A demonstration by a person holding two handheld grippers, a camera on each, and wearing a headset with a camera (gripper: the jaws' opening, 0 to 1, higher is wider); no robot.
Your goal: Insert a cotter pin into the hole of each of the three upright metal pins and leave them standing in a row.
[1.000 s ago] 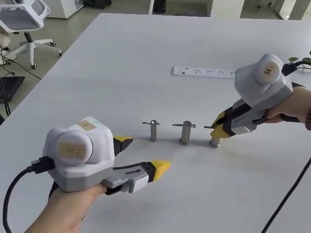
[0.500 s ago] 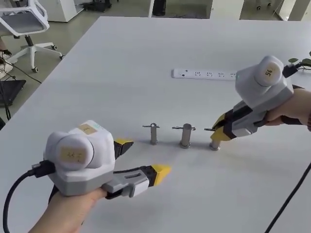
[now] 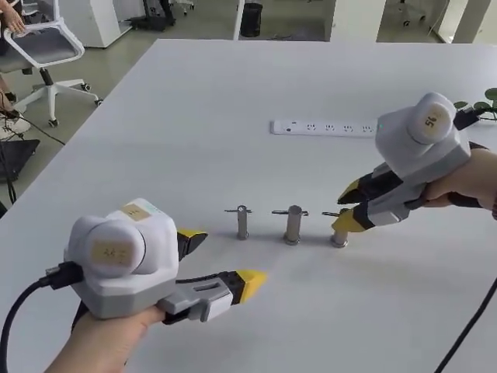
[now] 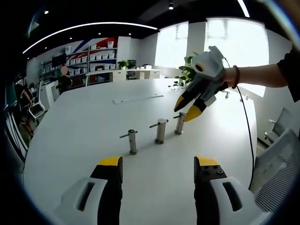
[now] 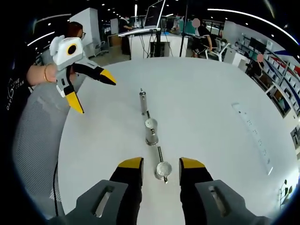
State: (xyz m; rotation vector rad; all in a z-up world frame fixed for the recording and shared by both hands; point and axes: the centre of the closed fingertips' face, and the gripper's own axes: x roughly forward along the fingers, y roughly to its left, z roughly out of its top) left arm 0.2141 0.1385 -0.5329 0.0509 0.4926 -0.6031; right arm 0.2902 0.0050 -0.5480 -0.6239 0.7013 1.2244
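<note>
Metal pins [image 3: 292,229], three in a row, each carry a cotter pin [image 3: 280,211].

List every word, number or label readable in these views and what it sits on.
"5", then a digit that may be 4 or 6: round label on the right gripper.
Labels on the left gripper: too blurred to read.
White print on the person's dark clothing: too small to read.

the right gripper [image 3: 342,208] hides the top of the 3rd metal pin [image 3: 339,241].
</note>
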